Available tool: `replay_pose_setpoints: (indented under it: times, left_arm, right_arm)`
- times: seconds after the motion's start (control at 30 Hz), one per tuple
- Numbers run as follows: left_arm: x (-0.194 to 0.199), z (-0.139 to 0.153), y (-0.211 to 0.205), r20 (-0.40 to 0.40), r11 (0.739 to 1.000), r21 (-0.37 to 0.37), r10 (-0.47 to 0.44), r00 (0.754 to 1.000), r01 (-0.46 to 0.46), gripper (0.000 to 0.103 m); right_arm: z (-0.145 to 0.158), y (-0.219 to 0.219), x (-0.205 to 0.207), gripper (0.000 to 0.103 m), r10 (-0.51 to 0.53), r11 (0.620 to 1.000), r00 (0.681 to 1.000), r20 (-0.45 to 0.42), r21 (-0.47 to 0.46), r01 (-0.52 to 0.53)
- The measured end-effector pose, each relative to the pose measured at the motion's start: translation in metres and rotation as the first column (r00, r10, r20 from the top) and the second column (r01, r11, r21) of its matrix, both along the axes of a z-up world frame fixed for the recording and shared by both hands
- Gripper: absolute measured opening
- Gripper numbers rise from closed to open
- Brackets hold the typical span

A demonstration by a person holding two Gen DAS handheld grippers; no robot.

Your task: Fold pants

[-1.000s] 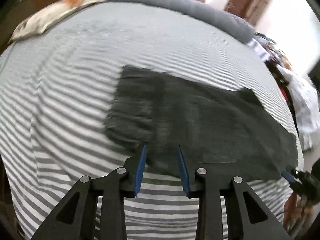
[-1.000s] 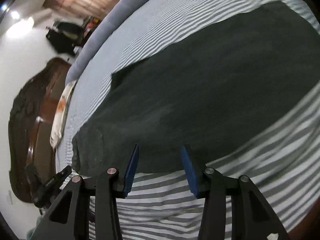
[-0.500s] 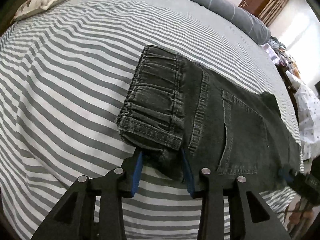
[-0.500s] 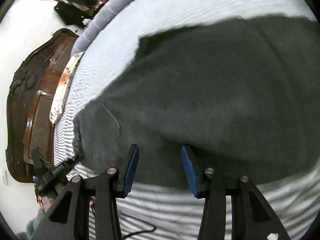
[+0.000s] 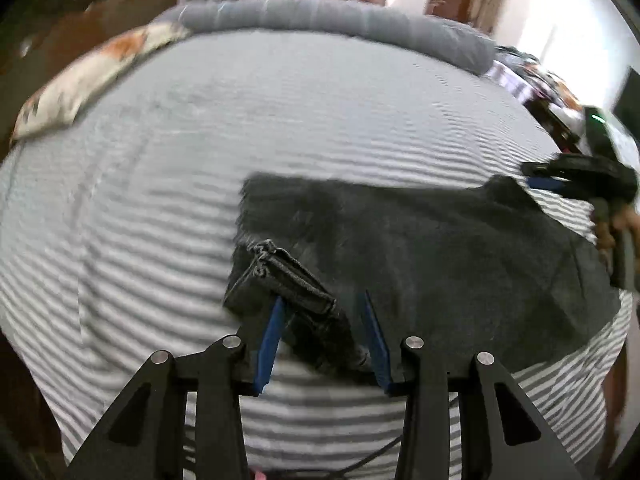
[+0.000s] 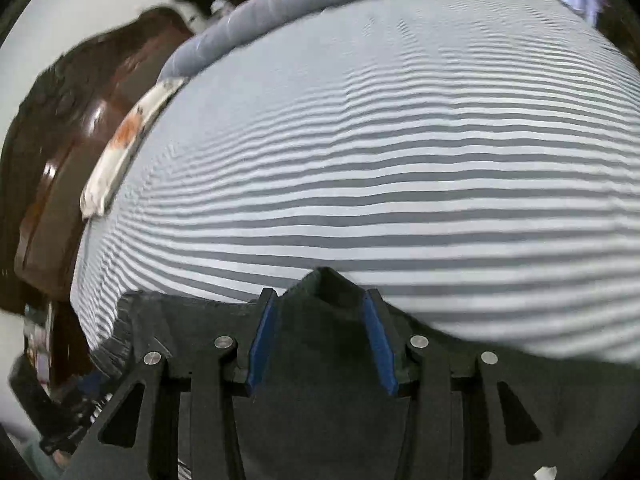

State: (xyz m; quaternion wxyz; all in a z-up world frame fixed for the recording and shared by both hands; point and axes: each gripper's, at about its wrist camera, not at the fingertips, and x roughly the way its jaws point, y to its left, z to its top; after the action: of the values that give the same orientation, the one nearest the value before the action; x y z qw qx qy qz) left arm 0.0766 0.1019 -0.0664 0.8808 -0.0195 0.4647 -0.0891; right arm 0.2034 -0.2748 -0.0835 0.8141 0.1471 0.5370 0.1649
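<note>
Dark grey denim pants (image 5: 432, 264) lie across the grey-and-white striped bed (image 5: 200, 140). My left gripper (image 5: 322, 304) is open, with the rumpled waistband corner (image 5: 296, 280) lying between its blue pads, lifted a little off the bed. In the right wrist view the pants (image 6: 324, 400) fill the bottom, and a peak of fabric (image 6: 324, 284) rises between the pads of my right gripper (image 6: 320, 300), which looks open. The right gripper also shows in the left wrist view (image 5: 580, 176) at the far corner of the pants.
A grey bolster (image 5: 332, 16) runs along the far side of the bed. A white and orange patterned pillow (image 5: 84, 80) lies at the far left, by a dark wooden headboard (image 6: 68, 120). Clutter stands beyond the bed at the right (image 5: 536, 76).
Both views have swung upward. The waistband corner now stands lifted between my left pads. The right gripper has moved to the far edge of the pants, with a fabric peak between its pads.
</note>
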Motion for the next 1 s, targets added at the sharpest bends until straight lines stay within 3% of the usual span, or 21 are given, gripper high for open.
replay_pose_setpoints:
  times: [0.17,0.2,0.27,0.37,0.5,0.67,0.77,0.83,1.0]
  left_arm:
    - [0.018,0.011,-0.046,0.08,0.99,0.0,-0.144,0.986,0.145,0.043]
    - [0.022,0.009,-0.056,0.081,0.984,-0.004,-0.175,0.981,0.176,0.043]
    - [0.03,0.001,-0.074,0.068,0.974,-0.033,-0.22,0.973,0.222,0.043]
    - [0.037,-0.012,-0.095,0.047,0.967,-0.043,-0.249,0.967,0.251,0.043]
    - [0.039,-0.012,-0.111,0.081,0.954,-0.052,-0.289,0.954,0.294,0.043]
    - [0.05,-0.03,-0.126,0.046,0.943,-0.039,-0.329,0.943,0.33,0.043]
    - [0.062,-0.056,-0.126,-0.044,0.952,0.001,-0.305,0.951,0.305,0.043]
    - [0.064,-0.06,-0.119,-0.028,0.953,-0.037,-0.301,0.953,0.3,0.043]
    - [0.069,-0.05,-0.12,-0.044,0.959,-0.036,-0.283,0.958,0.281,0.043]
  right_arm:
    - [-0.022,0.02,0.011,0.039,0.136,0.99,0.988,-0.068,0.049,-0.133]
    - [-0.025,0.024,0.011,0.035,0.165,0.986,0.984,-0.073,0.043,-0.163]
    - [-0.028,0.027,0.005,0.009,0.198,0.98,0.978,-0.063,0.02,-0.198]
    - [-0.024,0.021,-0.001,0.005,0.181,0.983,0.983,-0.013,0.026,-0.18]
    - [-0.007,0.021,0.01,0.005,0.127,0.99,0.989,0.076,0.052,-0.131]
    - [-0.034,0.027,0.029,0.004,0.112,0.994,0.993,0.036,-0.009,-0.112]
    - [-0.043,0.016,0.034,0.004,0.081,0.996,0.996,0.042,0.025,-0.082]
    - [-0.043,0.018,0.033,0.004,0.092,0.996,0.994,0.056,0.01,-0.092]
    - [-0.024,0.013,0.029,0.026,0.066,0.998,0.994,0.092,-0.015,-0.065]
